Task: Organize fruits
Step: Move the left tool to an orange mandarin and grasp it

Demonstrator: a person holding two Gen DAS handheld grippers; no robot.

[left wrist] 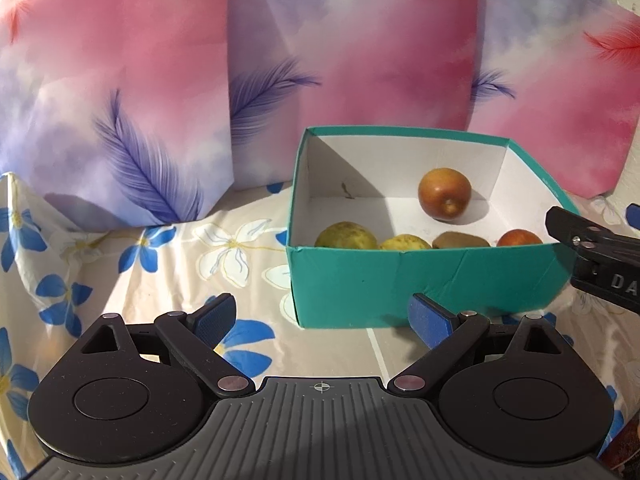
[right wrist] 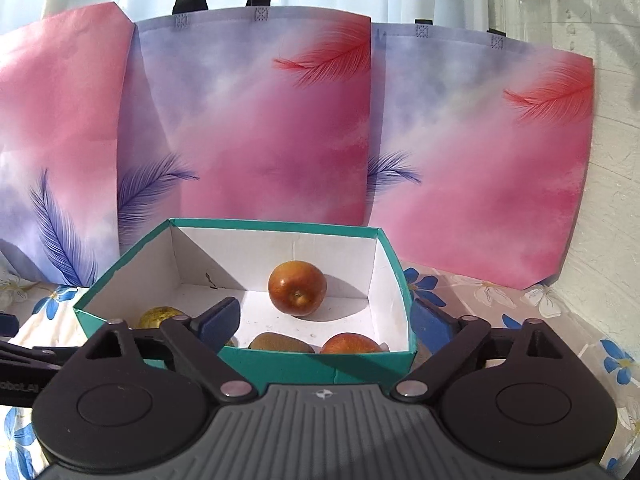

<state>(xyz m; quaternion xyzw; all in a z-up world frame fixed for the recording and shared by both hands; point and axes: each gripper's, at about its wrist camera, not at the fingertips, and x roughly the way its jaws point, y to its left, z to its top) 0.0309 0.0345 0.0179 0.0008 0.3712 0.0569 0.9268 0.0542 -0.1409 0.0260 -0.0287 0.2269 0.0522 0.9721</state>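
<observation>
While both the left tongs (left wrist: pixel 320 320) and the right tongs (right wrist: pixel 328 322) stand spread and hold nothing, the fruits sit inside the teal box (right wrist: pixel 280 368), so the next move is probably finding any fruit left outside.

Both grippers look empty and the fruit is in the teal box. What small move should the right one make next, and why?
Probably ease the right gripper back from the teal box. Its jaws stand open and empty, and the apple, kiwi and other fruit already lie inside, so nothing here needs gripping.
</observation>
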